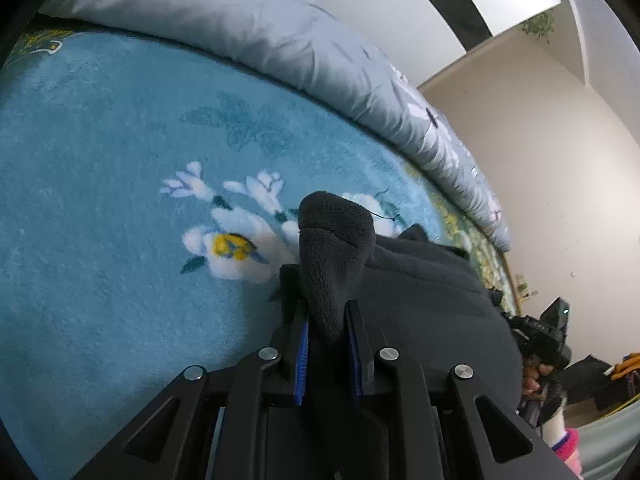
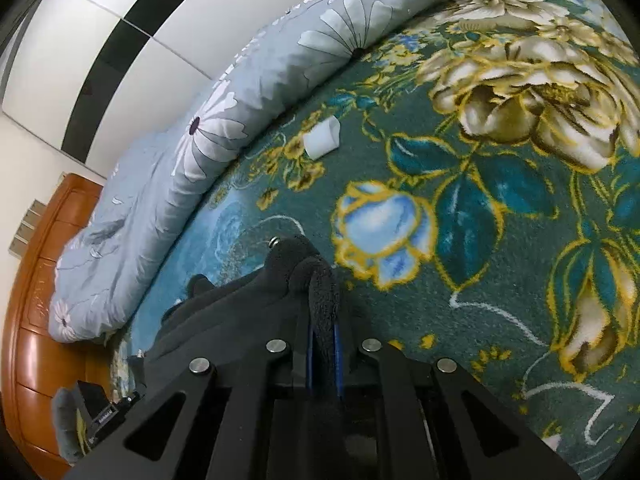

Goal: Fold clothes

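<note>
A dark grey fleece garment [image 1: 420,300] lies on the floral blanket [image 1: 100,240] of a bed. My left gripper [image 1: 328,316] is shut on a bunched corner of it, which sticks up between the blue-lined fingers. My right gripper [image 2: 323,320] is shut on another edge of the same fleece garment [image 2: 240,308], which stretches away to the left in the right wrist view. The rest of the garment hangs or lies between the two grippers, partly hidden by the gripper bodies.
A rolled grey-blue floral duvet [image 1: 320,52] lies along the far side of the bed and also shows in the right wrist view [image 2: 200,140]. A small white item [image 2: 322,141] lies on the blanket [image 2: 520,240]. A wooden headboard [image 2: 36,300] stands at the left. White walls lie beyond.
</note>
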Demonstrator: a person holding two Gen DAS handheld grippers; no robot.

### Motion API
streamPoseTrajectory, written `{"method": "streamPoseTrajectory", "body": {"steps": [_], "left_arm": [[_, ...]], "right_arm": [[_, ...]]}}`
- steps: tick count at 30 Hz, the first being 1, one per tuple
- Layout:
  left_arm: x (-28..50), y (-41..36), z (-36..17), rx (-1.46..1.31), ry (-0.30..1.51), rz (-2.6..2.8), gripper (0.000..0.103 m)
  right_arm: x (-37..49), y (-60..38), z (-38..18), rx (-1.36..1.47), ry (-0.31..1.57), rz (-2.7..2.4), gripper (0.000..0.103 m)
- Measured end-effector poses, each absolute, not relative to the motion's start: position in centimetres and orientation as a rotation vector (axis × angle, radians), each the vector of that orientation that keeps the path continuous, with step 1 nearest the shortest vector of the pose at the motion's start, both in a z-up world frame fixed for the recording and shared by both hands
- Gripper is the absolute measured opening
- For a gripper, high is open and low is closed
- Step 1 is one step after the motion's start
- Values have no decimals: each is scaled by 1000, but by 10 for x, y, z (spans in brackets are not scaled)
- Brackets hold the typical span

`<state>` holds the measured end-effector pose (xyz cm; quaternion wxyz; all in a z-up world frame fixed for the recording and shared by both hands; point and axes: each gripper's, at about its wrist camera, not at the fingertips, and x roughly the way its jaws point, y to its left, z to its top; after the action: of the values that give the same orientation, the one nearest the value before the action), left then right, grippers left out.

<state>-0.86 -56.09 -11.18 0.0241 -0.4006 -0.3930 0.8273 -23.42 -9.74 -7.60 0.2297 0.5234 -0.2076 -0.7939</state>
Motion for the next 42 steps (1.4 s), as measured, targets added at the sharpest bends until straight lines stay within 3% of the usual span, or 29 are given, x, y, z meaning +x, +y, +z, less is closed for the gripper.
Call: {"method": "streamPoseTrajectory", "body": {"steps": [5,8,10,12,13,16,21,24,25,28,32,38,41,42], "left_arm": [[-3,-562,-110,-1244,-1287,2514,22],[6,-564,-96,-1232,-1309,2509,36],[18,-564,-82,-1198,-1314,2525,55],[34,-555,-69,-1150,-1286,2536,66],[43,-550,-65,-1136,-1260,2543,68],[72,-529,-57,-1137,-1138,2581,70],[105,-496,-61,-1169,-984,2638,70],[107,-487,-68,-1163,-1006,2632,66],[106,-486,-71,-1177,-1031,2632,47],[105,-486,-70,-1183,-1080,2669,13],[124,-501,-62,-1114,-1153,2689,13],[132,-515,-104,-1175,-1341,2587,13],[140,-518,-108,-1087,-1445,2517,20],[143,-518,-106,-1064,-1446,2517,32]], "right_arm": [[-228,-102,-73,1463,-549,-2201,10],[-218,-97,-56,1420,-556,-2188,14],[-205,-90,-43,1376,-536,-2202,24],[-189,-82,-29,1324,-510,-2224,38],[-179,-77,-25,1301,-510,-2222,44],[-146,-59,-27,1270,-530,-2195,48],[-92,-18,-59,1286,-636,-2173,49],[-79,-5,-82,1321,-762,-2128,49],[-76,-2,-87,1322,-810,-2108,50],[-70,0,-94,1314,-897,-2067,50],[-67,-4,-95,1310,-913,-2046,50],[-66,-13,-100,1313,-881,-2043,50],[-61,-15,-99,1306,-882,-2017,50],[-59,-16,-99,1302,-883,-2006,51]]}}
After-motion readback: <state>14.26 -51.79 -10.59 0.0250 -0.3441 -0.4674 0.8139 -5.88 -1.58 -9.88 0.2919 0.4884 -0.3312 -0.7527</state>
